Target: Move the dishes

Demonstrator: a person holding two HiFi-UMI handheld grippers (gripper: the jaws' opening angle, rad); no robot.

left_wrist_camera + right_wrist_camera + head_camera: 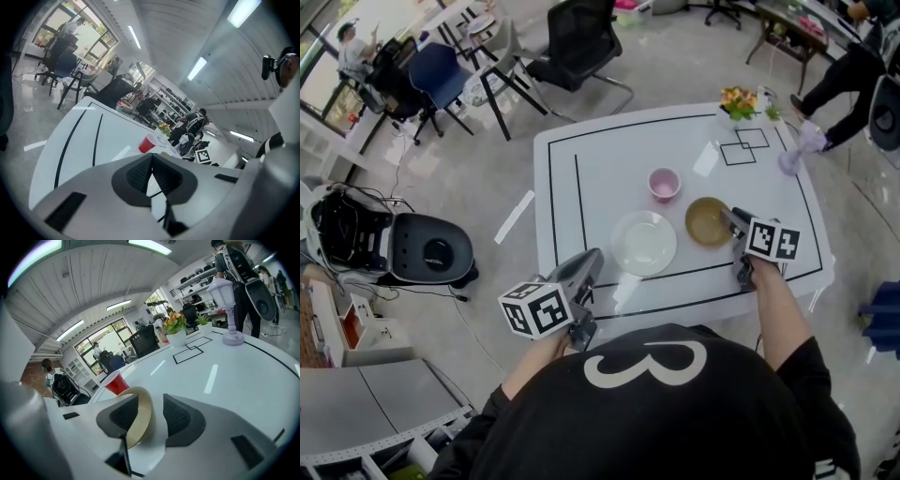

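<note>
Between the 2 parted jaws of the right gripper (157, 414) stands the bowl (139, 420) rim, unpinched; the left gripper (589, 262), closed and empty, is farther off.

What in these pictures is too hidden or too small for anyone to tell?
- Head view: whether the cup holds anything; too small to tell.
- Left gripper view: the plate, mostly or wholly behind the left gripper's body.
- Right gripper view: most of the bowl, hidden by the right gripper's body; only its rim shows.

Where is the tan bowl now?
The tan bowl sits on the table, right of the white plate in the head view, its rim between the right gripper's jaws.
</note>
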